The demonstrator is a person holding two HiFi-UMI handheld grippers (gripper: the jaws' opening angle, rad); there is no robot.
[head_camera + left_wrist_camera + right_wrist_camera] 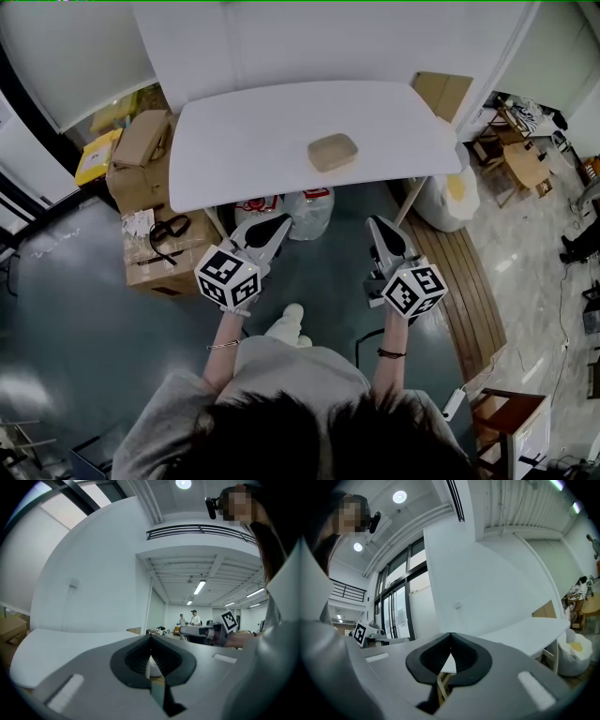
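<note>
Tan, round-cornered block [333,152] — flat on white table [234,141]

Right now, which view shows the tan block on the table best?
The head view: the tan block lies in full sight on the white table. Both gripper views show the table but not the block.

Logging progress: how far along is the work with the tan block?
Done: nothing; the tan block lies untouched on the white table. In hand: nothing; left gripper and right gripper are shut, empty, short of it. Left: probably reaching and grasping.
</note>
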